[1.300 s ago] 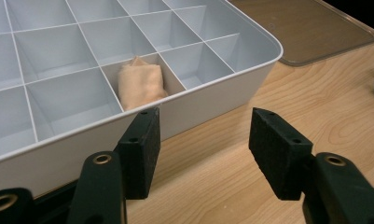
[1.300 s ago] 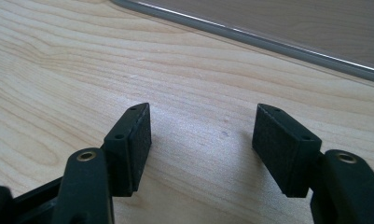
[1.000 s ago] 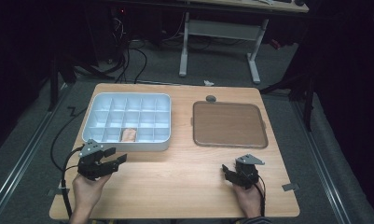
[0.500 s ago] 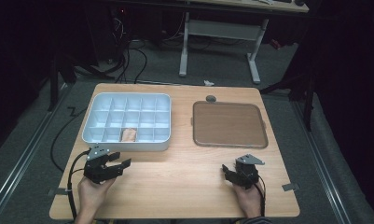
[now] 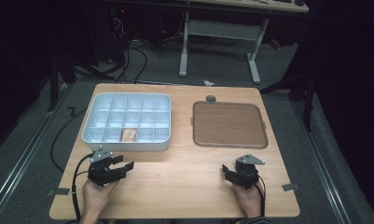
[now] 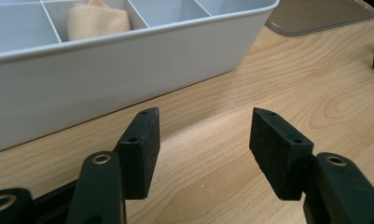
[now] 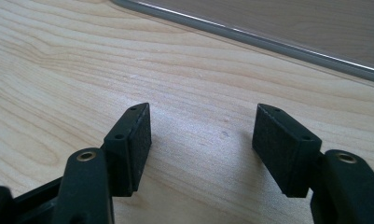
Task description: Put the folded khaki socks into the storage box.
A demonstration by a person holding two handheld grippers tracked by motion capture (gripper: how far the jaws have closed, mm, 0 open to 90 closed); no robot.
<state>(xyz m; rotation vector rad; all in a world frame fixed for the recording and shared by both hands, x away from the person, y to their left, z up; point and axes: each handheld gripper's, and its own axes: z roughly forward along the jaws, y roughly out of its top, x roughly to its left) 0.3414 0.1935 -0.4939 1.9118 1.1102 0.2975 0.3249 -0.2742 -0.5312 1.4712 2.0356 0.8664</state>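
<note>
The left gripper [image 5: 121,167] rests at seven o'clock on the table [image 5: 184,168], jaws spread and empty, just below the compartment tray [image 5: 100,137] holding a tan cloth [image 5: 128,135]. At two o'clock lies the brown lid [image 5: 229,123]. At five o'clock, the right gripper [image 5: 227,171] rests, jaws spread and empty.

On a wooden counter [image 5: 184,158], a person's hands rest two black grippers near the front edge: the left gripper [image 5: 124,167] with jaws apart just before a white divided tray [image 5: 93,135] holding a tan cloth [image 5: 128,135], the right gripper [image 5: 227,171] before a brown lid [image 5: 229,123].
</note>
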